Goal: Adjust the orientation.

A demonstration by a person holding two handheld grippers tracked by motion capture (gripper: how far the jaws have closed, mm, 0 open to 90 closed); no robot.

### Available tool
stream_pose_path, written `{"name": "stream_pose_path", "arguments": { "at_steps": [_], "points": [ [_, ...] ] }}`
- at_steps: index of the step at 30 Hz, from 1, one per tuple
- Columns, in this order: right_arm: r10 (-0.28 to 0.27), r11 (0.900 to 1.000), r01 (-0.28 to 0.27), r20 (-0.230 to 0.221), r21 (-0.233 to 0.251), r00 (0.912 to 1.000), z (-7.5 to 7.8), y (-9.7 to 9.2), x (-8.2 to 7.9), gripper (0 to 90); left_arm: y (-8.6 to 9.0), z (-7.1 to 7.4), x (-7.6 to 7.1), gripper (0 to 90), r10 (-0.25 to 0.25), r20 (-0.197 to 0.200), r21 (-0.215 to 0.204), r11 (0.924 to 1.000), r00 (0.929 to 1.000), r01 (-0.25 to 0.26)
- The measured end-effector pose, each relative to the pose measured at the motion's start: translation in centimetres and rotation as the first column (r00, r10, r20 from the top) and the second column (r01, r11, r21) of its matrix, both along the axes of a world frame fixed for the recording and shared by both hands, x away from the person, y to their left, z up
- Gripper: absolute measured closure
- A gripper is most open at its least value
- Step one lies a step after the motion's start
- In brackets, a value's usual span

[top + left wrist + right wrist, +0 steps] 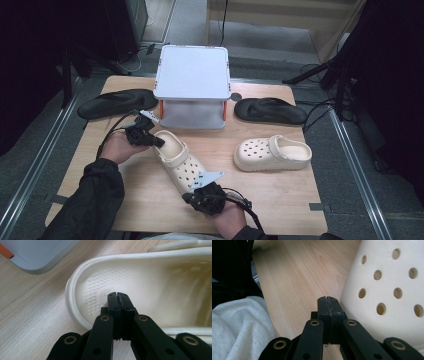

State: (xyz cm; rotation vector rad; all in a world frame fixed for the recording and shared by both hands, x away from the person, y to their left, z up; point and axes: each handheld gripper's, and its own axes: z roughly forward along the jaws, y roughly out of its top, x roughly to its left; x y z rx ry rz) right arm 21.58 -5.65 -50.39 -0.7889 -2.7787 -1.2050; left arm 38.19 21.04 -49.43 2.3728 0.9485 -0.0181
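Note:
A cream clog [178,159] lies at an angle in the middle of the wooden table [150,200]. My left gripper [159,142] is shut with nothing between its jaws, and its tips reach over the heel rim into the clog's heel cup [105,287]. My right gripper [189,196] is also shut and empty. Its tips sit right beside the clog's holed toe [392,285], just above the table. A second cream clog [272,153] lies to the right.
A grey two-tier rack [192,85] with orange posts stands at the back centre. A black flip-flop [116,103] lies at its left and another black flip-flop [270,110] at its right. Grey cloth [239,327] shows at the table's near edge.

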Motion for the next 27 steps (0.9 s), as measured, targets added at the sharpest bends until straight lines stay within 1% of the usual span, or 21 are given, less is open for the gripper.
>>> {"name": "stream_pose_path", "arguments": {
  "at_steps": [1, 3, 5, 7, 9, 11, 14, 18, 20, 24, 25, 26, 27],
  "points": [
    [-0.006, 0.9999, 0.006, -0.010, 0.010, 0.9999, 0.0, -0.1, 0.2, 90.0, 0.1, 0.0, -0.1, 90.0, 0.004, -0.007, -0.007, 1.0000, 1.0000, -0.004],
    [-0.023, 0.9995, 0.023, -0.028, 0.023, 0.9993, 0.1, -0.4, 0.4, 90.0, 0.1, 0.0, -0.2, 90.0, 0.009, -0.004, -0.005, 0.9999, 0.9999, -0.010],
    [-0.029, 0.9993, 0.030, -0.024, 0.021, 0.9993, 0.1, -0.7, 0.7, 90.0, 0.2, 0.0, -0.4, 90.0, 0.012, -0.008, -0.005, 0.9999, 0.9999, -0.012],
    [-0.035, 0.9992, 0.035, -0.017, 0.016, 0.9992, 0.1, -0.9, 0.8, 90.0, 0.1, 0.0, -0.7, 90.0, 0.014, -0.003, 0.001, 0.9999, 0.9999, -0.014],
    [-0.050, 0.9987, 0.050, 0.000, -0.002, 0.9987, 0.2, -1.2, 1.0, 90.0, 0.1, 0.0, -0.9, 90.0, 0.017, -0.001, 0.002, 0.9999, 0.9999, -0.017],
    [-0.059, 0.9982, 0.060, 0.007, -0.005, 0.9982, 0.3, -1.5, 1.3, 90.0, 0.1, 0.0, -1.0, 90.0, 0.019, -0.003, -0.004, 0.9998, 0.9998, -0.019],
    [-0.089, 0.9959, 0.090, 0.004, -0.010, 0.9960, 0.4, -2.1, 1.8, 90.0, 0.2, 0.0, -1.3, 90.0, 0.009, -0.026, -0.012, 0.9999, 0.9996, -0.010],
    [-0.119, 0.9929, 0.119, 0.000, -0.002, 0.9929, 0.4, -2.9, 2.8, 90.0, 0.1, 0.0, -1.9, 90.0, 0.010, -0.027, -0.012, 0.9999, 0.9996, -0.010],
    [-0.129, 0.9916, 0.129, -0.004, -0.003, 0.9916, 0.4, -3.2, 3.2, 90.0, 0.2, 0.0, -2.2, 90.0, 0.018, -0.027, -0.017, 0.9997, 0.9995, -0.018],
    [-0.147, 0.9890, 0.147, -0.001, -0.007, 0.9891, 0.5, -3.7, 4.0, 90.0, 0.2, -0.1, -2.8, 90.0, 0.023, -0.030, -0.022, 0.9995, 0.9993, -0.024],
    [-0.147, 0.9892, 0.147, 0.004, -0.006, 0.9892, 0.4, -3.8, 4.3, 90.0, 0.3, 0.0, -2.9, 90.0, 0.019, -0.028, -0.014, 0.9997, 0.9994, -0.019],
    [-0.154, 0.9880, 0.154, 0.008, -0.009, 0.9880, 0.5, -3.9, 4.5, 90.0, 0.2, 0.0, -3.2, 90.0, 0.026, -0.034, -0.021, 0.9994, 0.9991, -0.026],
    [-0.165, 0.9862, 0.165, 0.009, -0.014, 0.9863, 0.5, -4.0, 4.7, 90.0, 0.1, 0.0, -3.4, 90.0, 0.021, -0.038, -0.020, 0.9996, 0.9990, -0.022]
  ]
}}
